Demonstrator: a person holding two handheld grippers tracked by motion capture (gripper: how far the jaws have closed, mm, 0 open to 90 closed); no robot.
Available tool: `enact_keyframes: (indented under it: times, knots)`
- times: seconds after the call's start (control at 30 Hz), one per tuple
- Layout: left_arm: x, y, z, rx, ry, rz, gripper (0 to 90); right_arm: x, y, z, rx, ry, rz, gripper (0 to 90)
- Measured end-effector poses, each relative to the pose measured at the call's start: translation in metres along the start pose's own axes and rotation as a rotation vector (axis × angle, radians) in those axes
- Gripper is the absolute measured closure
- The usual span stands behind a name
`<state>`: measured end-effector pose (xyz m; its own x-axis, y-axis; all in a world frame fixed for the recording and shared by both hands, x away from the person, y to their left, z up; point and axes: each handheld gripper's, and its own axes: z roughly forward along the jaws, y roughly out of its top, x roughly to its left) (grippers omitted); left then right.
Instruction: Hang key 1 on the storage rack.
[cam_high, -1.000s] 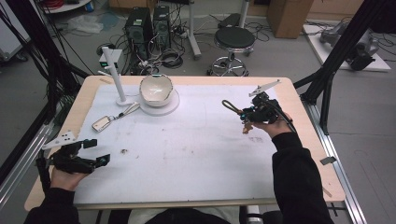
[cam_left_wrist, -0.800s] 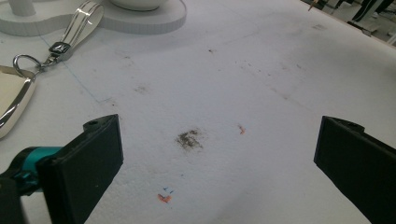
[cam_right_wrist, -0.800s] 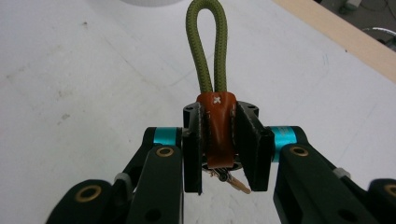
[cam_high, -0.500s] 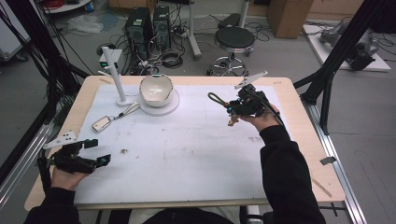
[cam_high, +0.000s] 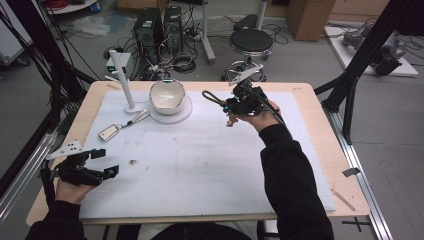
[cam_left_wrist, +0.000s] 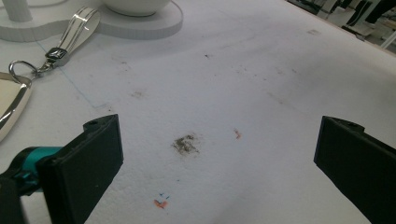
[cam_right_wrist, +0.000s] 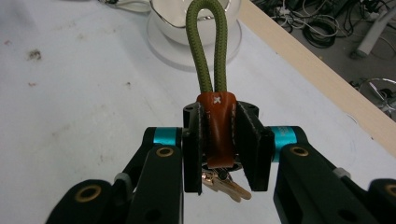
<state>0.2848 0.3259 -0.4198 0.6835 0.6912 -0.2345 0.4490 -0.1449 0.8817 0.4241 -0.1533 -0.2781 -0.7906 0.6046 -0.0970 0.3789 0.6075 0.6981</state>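
A: What is held by the right gripper (cam_right_wrist: 219, 140)?

B: A keychain (cam_right_wrist: 215, 126) is pinched between its two black jaws. The jaws are pressed tight on the brown leather tab. A green rope loop (cam_right_wrist: 207, 46) is stuck out past the jaws, and small gold keys (cam_right_wrist: 224, 184) are hung below the tab.

A: Where is it seen from above?

B: The right gripper (cam_high: 235, 102) is held up above the far part of the white mat (cam_high: 210, 165), just beside the white bowl (cam_high: 166, 95). The green loop is pointed toward the bowl. The bowl is set on a round white stand (cam_high: 172, 114).

A: And the left gripper (cam_high: 100, 162)?

B: It is kept low by the near left corner of the mat. Its jaws are spread wide, and nothing is held between them. Only stained mat is seen in the gap.

A: What else is laid on the mat?

B: A second keychain (cam_high: 114, 131), shiny and silver, is laid near the white post (cam_high: 125, 82), well apart from both grippers.

A: What is hard to make out?

B: The keys are partly hidden under the jaws, so they cannot be counted. In the left gripper view, the silver keychain (cam_left_wrist: 18, 93) is cut off at the edge. The bowl is cut off at the top in both gripper views.
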Motion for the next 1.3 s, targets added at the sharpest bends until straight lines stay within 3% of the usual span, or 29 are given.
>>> enact_keyframes:
  times: [0.23,0.47,0.77,1.0,1.3]
  knots:
    - [-0.002,0.001,0.001,0.006,-0.006,0.005,1.7,0.01,0.021,0.01,-0.008,0.011,-0.026,72.8]
    - [-0.004,0.001,0.001,0.002,-0.009,0.006,1.7,0.02,0.048,0.031,0.008,0.026,-0.049,72.8]
    - [-0.003,0.0,0.0,0.014,0.001,0.003,1.7,0.032,0.07,0.051,-0.013,0.046,-0.071,72.7]
    - [-0.003,-0.001,0.001,0.016,0.005,-0.002,1.7,0.044,0.093,0.061,-0.026,0.054,-0.078,72.5]
    - [-0.002,-0.001,0.001,0.018,0.005,0.0,1.7,0.06,0.127,0.073,-0.032,0.08,-0.128,72.5]
